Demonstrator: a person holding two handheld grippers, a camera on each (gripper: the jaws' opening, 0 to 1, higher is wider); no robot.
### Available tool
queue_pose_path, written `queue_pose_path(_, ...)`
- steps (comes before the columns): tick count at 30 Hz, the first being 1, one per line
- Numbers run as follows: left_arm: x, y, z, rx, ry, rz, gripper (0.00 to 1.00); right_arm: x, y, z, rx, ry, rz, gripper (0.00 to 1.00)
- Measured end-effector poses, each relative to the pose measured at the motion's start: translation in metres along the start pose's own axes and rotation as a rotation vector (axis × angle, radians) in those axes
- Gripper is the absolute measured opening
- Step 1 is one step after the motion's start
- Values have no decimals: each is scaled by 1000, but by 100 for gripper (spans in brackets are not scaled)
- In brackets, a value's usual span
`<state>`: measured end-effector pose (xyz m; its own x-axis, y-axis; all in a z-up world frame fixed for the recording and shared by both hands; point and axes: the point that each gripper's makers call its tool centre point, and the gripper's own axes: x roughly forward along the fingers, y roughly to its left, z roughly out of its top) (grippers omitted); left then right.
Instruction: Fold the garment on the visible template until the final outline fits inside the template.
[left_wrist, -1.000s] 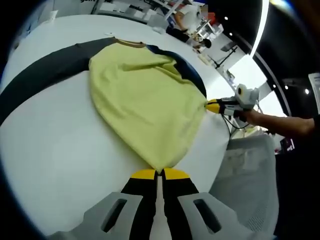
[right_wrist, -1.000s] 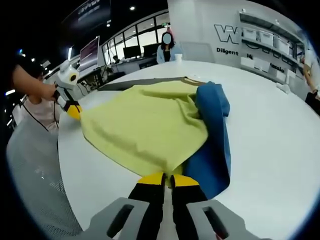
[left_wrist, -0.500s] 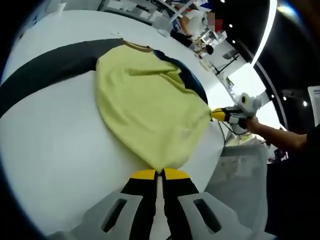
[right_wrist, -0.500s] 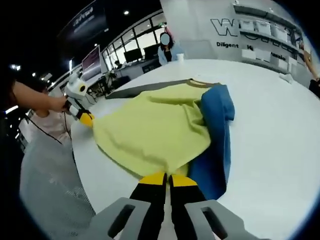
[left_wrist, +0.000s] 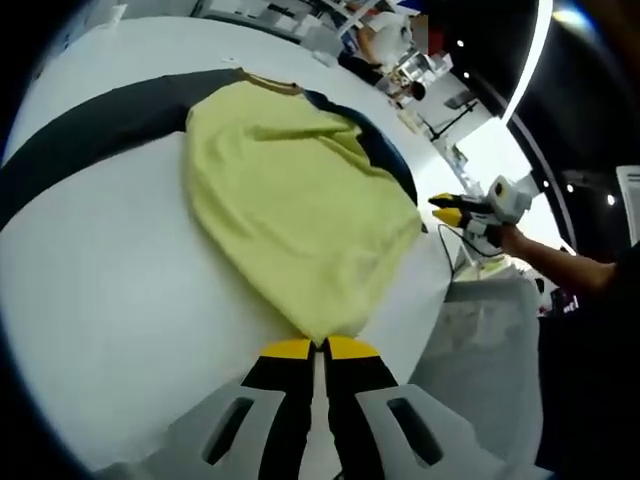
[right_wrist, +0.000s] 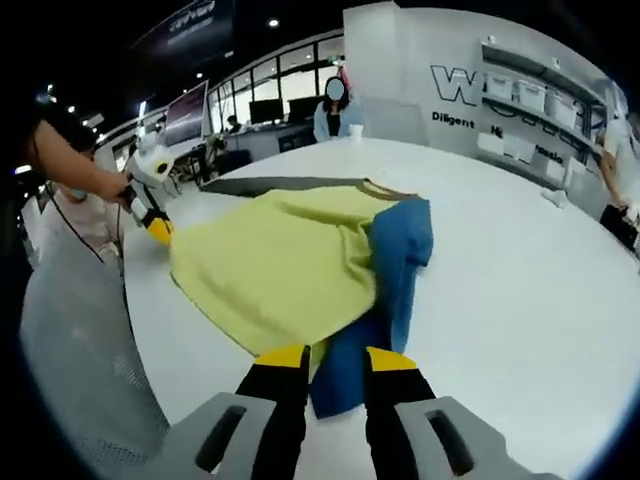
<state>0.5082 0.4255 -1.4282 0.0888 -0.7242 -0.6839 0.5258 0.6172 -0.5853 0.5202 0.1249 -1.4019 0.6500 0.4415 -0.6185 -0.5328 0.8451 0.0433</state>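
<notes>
Two things I can't fully see: the dark template runs under the garment, and the blue sleeve is half covered. My right claw has let go since a moment ago; its jaws stand apart. My left claw stays pinched on the yellow hem. The garment lies rumpled on the white worktop.

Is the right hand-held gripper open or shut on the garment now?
Open: the right hand-held gripper shows its jaws apart, with the garment lying between them, unclamped.
</notes>
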Motion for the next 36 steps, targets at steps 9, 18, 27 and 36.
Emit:
queue_pose_path(9, -1, 1, -1, -2, 3, 2, 2, -1, -1, -26, 128, 54, 1, 19)
queue_pose_path(18, 0, 2, -3, 3, 5, 4, 2, -5, 7, -43, 192, 80, 14, 15)
queue_pose_path(27, 0, 0, -4, 8, 6, 4, 2, 4, 11, -46, 263, 79, 15, 10)
queue_pose_path(36, 1, 1, -5, 13, 7, 7, 2, 5, 10, -48, 268, 86, -5, 11)
